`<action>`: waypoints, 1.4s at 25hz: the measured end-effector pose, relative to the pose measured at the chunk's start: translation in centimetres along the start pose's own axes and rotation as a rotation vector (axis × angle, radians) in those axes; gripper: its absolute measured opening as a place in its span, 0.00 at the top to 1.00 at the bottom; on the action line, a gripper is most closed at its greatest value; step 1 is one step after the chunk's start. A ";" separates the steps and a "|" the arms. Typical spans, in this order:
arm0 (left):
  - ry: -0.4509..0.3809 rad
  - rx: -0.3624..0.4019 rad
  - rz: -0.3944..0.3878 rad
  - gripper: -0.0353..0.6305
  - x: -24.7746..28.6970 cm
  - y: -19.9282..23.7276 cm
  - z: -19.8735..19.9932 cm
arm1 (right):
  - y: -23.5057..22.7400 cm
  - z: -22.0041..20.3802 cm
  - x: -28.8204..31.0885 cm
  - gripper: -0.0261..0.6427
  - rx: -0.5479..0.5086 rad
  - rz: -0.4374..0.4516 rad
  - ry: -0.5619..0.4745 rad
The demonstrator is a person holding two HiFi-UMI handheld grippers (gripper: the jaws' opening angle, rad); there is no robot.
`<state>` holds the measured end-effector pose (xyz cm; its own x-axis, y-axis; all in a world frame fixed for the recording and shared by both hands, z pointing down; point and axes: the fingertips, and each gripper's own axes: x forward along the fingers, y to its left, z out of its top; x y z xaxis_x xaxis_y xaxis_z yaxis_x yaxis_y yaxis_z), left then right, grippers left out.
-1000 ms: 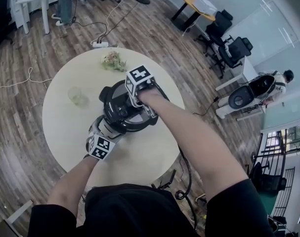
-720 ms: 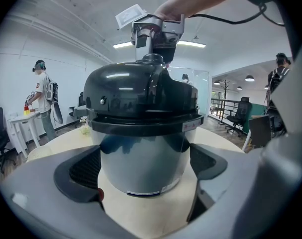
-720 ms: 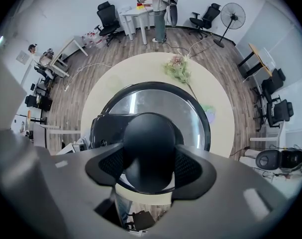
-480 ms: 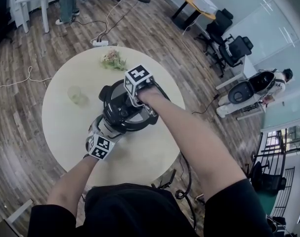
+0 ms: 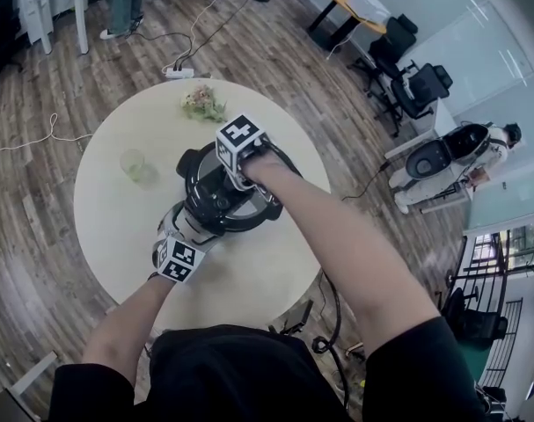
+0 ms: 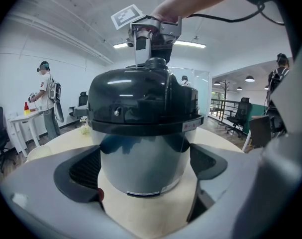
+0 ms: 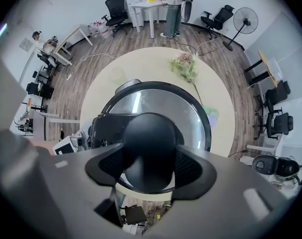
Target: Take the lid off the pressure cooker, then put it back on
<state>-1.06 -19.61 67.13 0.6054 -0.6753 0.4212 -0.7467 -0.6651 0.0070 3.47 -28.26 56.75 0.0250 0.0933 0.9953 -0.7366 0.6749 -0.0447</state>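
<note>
While atop the cooker point(image 5: 201, 199), lid knob point(image 7: 150, 136) within right gripper point(image 7: 151, 166).

The pressure cooker point(image 5: 215, 202) stands upright near the middle of a round, pale table point(image 5: 249, 280). Its body is shiny silver metal. The black domed lid point(image 6: 141, 96) sits level on top of the body, with a round black knob point(image 7: 150, 143) at its centre.

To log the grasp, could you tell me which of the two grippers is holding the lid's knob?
The right gripper: pointing down, its jaws clamp the black knob atop the lid. The left gripper instead grips the steel pot body.
</note>
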 end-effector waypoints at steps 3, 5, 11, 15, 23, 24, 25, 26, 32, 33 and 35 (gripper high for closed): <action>0.002 -0.003 -0.001 0.13 -0.2 -0.1 -0.2 | 0.2 -0.2 0.1 0.53 -0.003 0.000 0.004; 0.001 -0.003 0.001 0.13 -0.2 -0.1 -0.1 | 0.2 -0.1 0.0 0.53 -0.007 -0.002 0.003; 0.002 -0.002 0.000 0.13 -0.1 0.1 -0.1 | 0.2 0.1 -0.1 0.53 -0.046 -0.003 -0.030; 0.004 -0.002 -0.002 0.13 0.0 0.1 0.0 | 0.2 0.1 -0.2 0.53 -0.064 0.005 -0.041; 0.003 0.001 -0.005 0.13 0.1 0.2 0.1 | 0.2 0.2 -0.3 0.53 -0.225 -0.021 -0.031; 0.003 0.001 -0.005 0.13 0.1 0.2 0.1 | 0.2 0.1 -0.4 0.53 -0.246 -0.022 -0.030; 0.002 0.000 -0.005 0.13 0.1 0.2 0.2 | 0.2 0.1 -0.4 0.53 -0.268 -0.022 -0.031; 0.002 0.000 -0.005 0.13 0.2 0.2 0.2 | 0.3 0.0 -0.5 0.53 -0.296 -0.023 -0.031; 0.000 0.000 -0.006 0.13 0.1 0.2 0.3 | 0.6 -0.2 -0.7 0.52 -0.521 -0.048 -0.021; 0.000 0.000 -0.005 0.13 0.1 0.2 0.3 | 0.6 -0.2 -0.7 0.52 -0.548 -0.052 -0.020; 0.001 -0.001 -0.005 0.13 0.2 0.2 0.3 | 0.6 -0.2 -0.7 0.52 -0.572 -0.052 -0.020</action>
<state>-1.00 -19.95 66.94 0.6088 -0.6718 0.4220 -0.7439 -0.6682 0.0096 3.15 -27.78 56.05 0.0349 0.0391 0.9986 -0.2515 0.9674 -0.0291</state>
